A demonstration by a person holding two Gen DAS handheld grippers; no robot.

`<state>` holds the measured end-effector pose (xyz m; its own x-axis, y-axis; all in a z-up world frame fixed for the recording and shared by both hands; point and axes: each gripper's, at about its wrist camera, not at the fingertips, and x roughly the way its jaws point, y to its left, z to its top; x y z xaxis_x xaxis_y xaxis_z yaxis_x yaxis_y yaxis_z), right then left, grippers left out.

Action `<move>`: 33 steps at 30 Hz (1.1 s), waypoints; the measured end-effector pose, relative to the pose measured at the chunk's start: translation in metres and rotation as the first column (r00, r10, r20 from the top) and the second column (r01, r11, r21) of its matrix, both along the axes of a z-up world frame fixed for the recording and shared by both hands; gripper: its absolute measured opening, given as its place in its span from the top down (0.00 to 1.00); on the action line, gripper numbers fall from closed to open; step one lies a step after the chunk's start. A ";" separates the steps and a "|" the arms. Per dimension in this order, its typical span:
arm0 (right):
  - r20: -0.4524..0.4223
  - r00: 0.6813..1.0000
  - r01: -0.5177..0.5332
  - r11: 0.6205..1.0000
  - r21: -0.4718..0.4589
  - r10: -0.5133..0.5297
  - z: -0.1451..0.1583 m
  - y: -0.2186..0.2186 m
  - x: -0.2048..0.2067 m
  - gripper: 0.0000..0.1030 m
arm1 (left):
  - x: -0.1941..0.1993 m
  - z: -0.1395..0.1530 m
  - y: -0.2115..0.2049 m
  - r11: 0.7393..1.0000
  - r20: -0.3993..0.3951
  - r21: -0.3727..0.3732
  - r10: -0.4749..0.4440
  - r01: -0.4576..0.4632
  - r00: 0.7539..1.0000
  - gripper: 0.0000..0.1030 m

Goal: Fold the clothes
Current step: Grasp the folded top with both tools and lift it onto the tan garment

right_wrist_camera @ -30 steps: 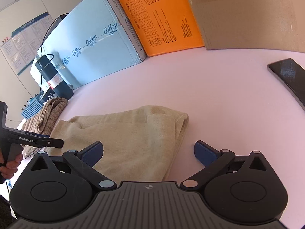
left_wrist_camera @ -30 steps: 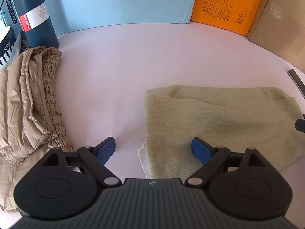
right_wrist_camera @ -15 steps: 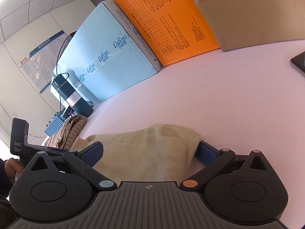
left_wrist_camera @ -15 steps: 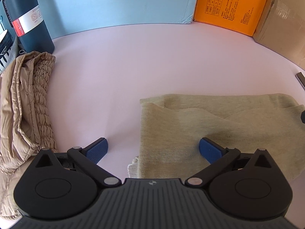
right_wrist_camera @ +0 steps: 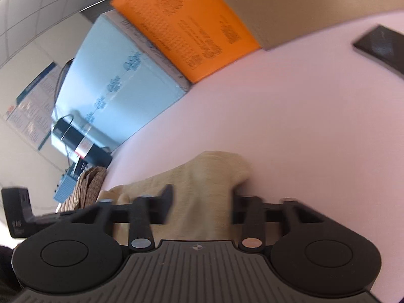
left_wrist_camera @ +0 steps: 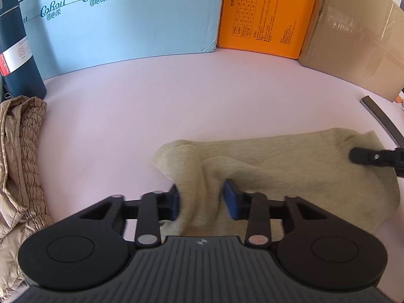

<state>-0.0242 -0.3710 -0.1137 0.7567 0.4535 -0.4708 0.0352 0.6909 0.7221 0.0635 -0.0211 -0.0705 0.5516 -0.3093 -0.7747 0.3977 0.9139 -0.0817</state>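
1. My left gripper (left_wrist_camera: 201, 199) is clamped on a bunched ridge of the pale olive-beige knit garment (left_wrist_camera: 290, 166); blue pads press the fabric from both sides, at the garment's left end.
2. My right gripper (right_wrist_camera: 202, 204) has its fingers closed in against a fold of the same garment at its right end; the view is motion-blurred but cloth fills the gap between the fingers, so I read it as gripping.
3. The garment lies on the pale pink table (left_wrist_camera: 176, 96), near edge toward me; the pinched ridge stands up off the surface, the rest lies mostly flat; from the left camera the right gripper's black finger tip (left_wrist_camera: 363, 155) sits over the garment's far right corner.
4. A crumpled tan quilted jacket (left_wrist_camera: 20, 166) lies at the table's left edge, well apart from the knit garment.
5. A dark blue insulated bottle with a white and red label (left_wrist_camera: 15, 48) stands upright just behind the jacket.
6. Along the back of the table: a light blue printed carton (left_wrist_camera: 126, 20), an orange printed box (left_wrist_camera: 265, 12) beside it, and a brown cardboard box (left_wrist_camera: 353, 40) at the right.
7. A flat black phone-like slab (right_wrist_camera: 381, 48) lies on the table right of the garment, not touching it.
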 end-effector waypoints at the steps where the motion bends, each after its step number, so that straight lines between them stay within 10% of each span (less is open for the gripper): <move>1: -0.026 0.999 0.033 0.998 0.047 -0.032 -0.004 -0.005 -0.001 0.90 | -0.001 0.001 0.000 1.000 0.005 0.002 0.000 0.000 1.000 0.85; 20: 0.070 0.993 0.050 0.897 0.439 -0.090 0.038 0.006 -0.019 0.91 | -0.031 0.057 0.027 0.993 0.144 -0.121 0.019 -0.001 0.989 0.85; 33: 0.121 0.964 -0.267 0.842 0.469 0.238 0.084 0.121 0.061 0.90 | -0.068 0.100 0.141 0.936 0.225 -0.176 0.340 -0.305 0.913 0.85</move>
<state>0.0370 -0.2504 -0.0300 0.6040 0.7897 -0.1077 -0.1436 0.2408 0.9599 -0.0046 0.1200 0.0292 0.8075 -0.1733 -0.5638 0.1067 0.9830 -0.1494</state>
